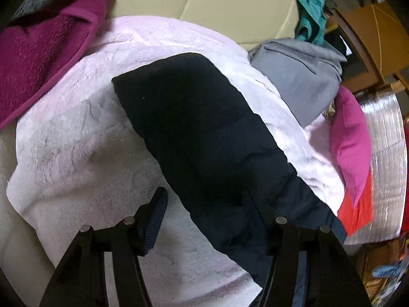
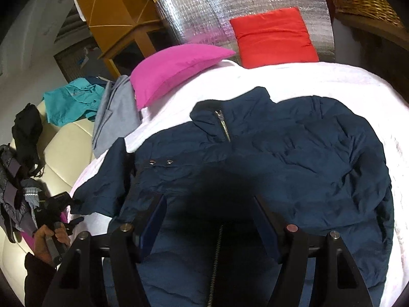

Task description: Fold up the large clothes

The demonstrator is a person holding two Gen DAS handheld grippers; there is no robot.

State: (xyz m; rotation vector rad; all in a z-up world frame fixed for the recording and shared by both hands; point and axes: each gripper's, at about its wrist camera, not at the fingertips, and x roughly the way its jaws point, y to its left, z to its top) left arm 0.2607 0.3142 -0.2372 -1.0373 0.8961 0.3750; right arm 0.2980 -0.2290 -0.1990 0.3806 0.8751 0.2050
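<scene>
A navy padded jacket (image 2: 294,158) lies spread, zip up, on a pale pink fleece blanket (image 2: 332,81). My right gripper (image 2: 208,212) hangs low over the jacket's front. Its jaws stand wide apart, the zip runs between them, and the pads look free. One sleeve (image 1: 199,117) stretches across the blanket (image 1: 76,140) in the left wrist view. My left gripper (image 1: 207,209) straddles its near edge. One finger (image 1: 156,217) is over bare blanket, clear of the cloth. The other is over the sleeve. In the right wrist view a hand (image 2: 48,238) holds that gripper by the sleeve's end.
A magenta towel (image 1: 38,51) lies at the left. A grey garment (image 1: 301,76) and a teal one (image 1: 309,2) rest on the cream sofa (image 1: 217,2). Pink (image 2: 173,69) and red (image 2: 273,38) cushions border the blanket. Behind are a silver mat (image 2: 242,0), wooden furniture (image 2: 115,7) and a wicker basket (image 2: 370,2).
</scene>
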